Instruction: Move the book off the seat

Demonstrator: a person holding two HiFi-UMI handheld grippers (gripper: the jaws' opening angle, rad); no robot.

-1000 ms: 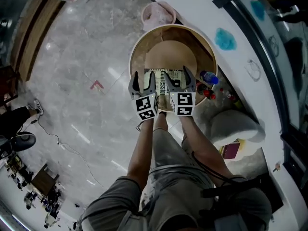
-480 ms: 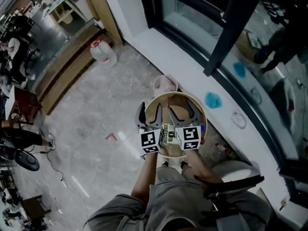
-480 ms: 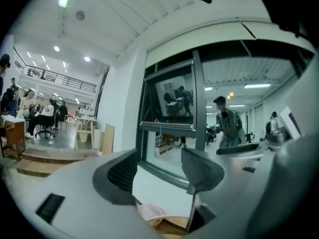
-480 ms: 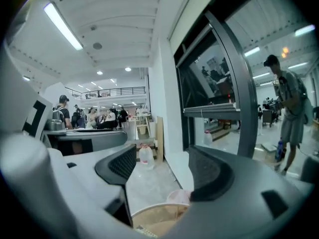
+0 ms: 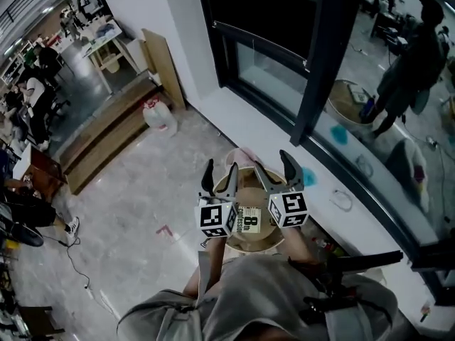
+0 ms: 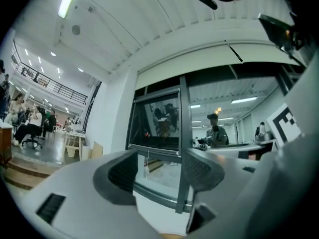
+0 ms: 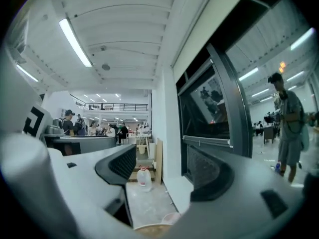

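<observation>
In the head view the book (image 5: 248, 220) is lying flat on the round wooden seat (image 5: 250, 246), directly below and between the two grippers, and its long axis appears to be running away from the person toward the window (image 5: 284, 62). The left gripper (image 5: 219, 173) and the right gripper (image 5: 274, 168) are both hovering above it with jaws apart and nothing in them, pointing forward at the window rather than down, so the book is sitting under them, back toward the person. It is about equally near both, perhaps a shade closer to the left one. The white ledge (image 5: 334, 183) is closing off the far side, while the grey floor (image 5: 135, 190) is offering open room to the left. In the left gripper view the left gripper (image 6: 159, 171) is showing a moderate gap, with only the window frame (image 6: 183, 133) visible through it; neither the book nor the seat is appearing here. In the right gripper view the right gripper (image 7: 162, 169) is standing wide open and empty, framing a water jug (image 7: 143, 177) on the distant floor, with a sliver of the seat rim (image 7: 154, 228) showing at the bottom edge. My judgement is that both grippers are needing to tip downward before either can reach the book.
</observation>
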